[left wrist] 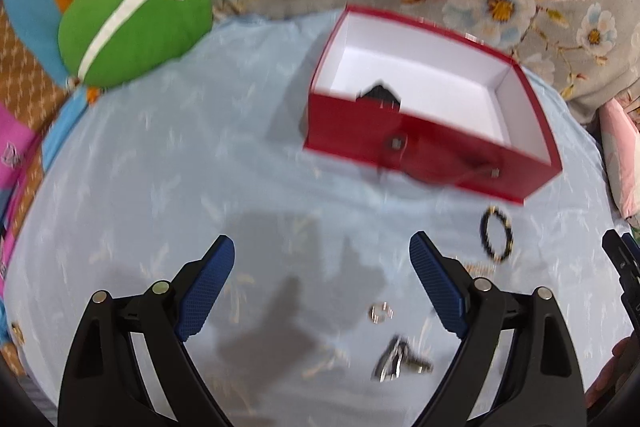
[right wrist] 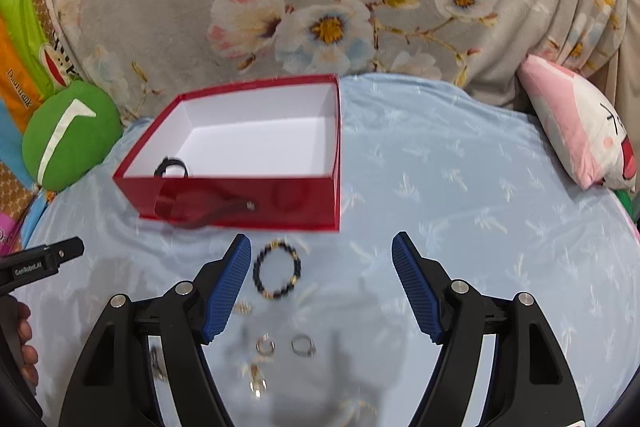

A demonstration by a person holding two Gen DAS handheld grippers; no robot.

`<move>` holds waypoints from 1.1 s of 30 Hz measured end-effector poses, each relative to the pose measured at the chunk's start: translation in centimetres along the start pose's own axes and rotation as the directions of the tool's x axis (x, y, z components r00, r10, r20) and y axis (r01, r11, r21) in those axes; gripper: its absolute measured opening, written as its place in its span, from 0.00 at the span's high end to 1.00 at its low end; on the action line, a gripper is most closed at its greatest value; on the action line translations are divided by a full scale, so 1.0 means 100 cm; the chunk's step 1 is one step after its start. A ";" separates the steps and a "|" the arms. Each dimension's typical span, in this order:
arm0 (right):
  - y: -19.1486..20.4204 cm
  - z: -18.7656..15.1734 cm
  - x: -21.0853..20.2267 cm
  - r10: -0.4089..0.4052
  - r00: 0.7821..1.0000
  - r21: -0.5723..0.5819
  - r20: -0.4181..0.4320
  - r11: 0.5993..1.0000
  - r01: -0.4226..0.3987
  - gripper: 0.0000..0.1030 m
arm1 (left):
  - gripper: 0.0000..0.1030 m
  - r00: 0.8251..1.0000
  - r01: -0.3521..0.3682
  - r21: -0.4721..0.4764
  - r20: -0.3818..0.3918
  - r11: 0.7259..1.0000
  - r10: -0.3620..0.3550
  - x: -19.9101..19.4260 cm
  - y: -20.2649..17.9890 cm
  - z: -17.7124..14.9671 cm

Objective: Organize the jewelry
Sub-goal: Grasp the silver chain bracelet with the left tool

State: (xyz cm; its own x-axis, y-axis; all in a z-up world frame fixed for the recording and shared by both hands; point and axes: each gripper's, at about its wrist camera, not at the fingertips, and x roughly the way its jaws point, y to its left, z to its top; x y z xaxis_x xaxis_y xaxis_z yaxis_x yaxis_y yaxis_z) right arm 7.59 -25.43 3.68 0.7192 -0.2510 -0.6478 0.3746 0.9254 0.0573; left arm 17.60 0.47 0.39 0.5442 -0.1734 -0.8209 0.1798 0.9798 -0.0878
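Both tools, left tool point(left wrist: 322, 251) and right tool point(right wrist: 321, 249), gape empty; beaded bracelet point(right wrist: 277, 271) lies near red box point(right wrist: 240, 201).

The left tongs point(left wrist: 322, 251) fill the lower part of the left wrist view, both blue ribbed pads point(left wrist: 208, 291) spread wide apart, jaws gaping with nothing between them. The right tongs point(right wrist: 321, 249) sit the same way in the lower part of the right wrist view, blue pads point(right wrist: 226, 289) set far apart and holding nothing. At the left edge of the right wrist view the black body of the left tongs pokes in, with the fingers of the person's left hand point(right wrist: 26, 343) curled around its grip below. At the lower right edge of the left wrist view, part of the right tongs and a sliver of the right hand point(left wrist: 612, 371) show.
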 end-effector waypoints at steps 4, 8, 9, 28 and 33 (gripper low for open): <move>-0.006 -0.026 -0.001 -0.005 0.999 0.006 -0.050 1.000 0.005 0.31 | 0.16 0.994 0.050 -0.044 -0.094 0.998 -0.054 0.010 0.003 -0.033; -0.011 -0.046 -0.001 -0.003 0.996 0.022 -0.091 1.000 0.005 0.31 | 0.16 0.978 0.107 -0.060 -0.173 0.992 -0.115 0.020 -0.009 -0.059; -0.012 -0.050 -0.001 -0.001 0.995 0.025 -0.099 1.000 0.003 0.31 | 0.16 0.973 0.120 -0.066 -0.191 0.991 -0.130 0.023 -0.014 -0.064; -0.015 -0.071 -0.005 0.021 0.991 0.034 -0.132 0.999 -0.016 0.31 | 0.33 0.974 0.049 0.071 -0.225 0.996 -0.031 0.052 -0.058 -0.092; -0.013 -0.072 -0.002 0.024 0.990 0.034 -0.138 0.999 -0.019 0.31 | 0.47 0.979 0.024 0.117 -0.206 0.993 0.000 0.049 -0.059 -0.097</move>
State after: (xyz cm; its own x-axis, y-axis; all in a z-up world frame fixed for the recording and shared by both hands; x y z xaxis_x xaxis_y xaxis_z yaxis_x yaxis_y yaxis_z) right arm 2.70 -24.57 -1.73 0.6400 -0.1872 -0.7452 0.3801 0.9200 0.0953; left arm 11.31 -5.18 -8.62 0.3641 -0.1488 -0.9194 0.2874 0.9569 -0.0411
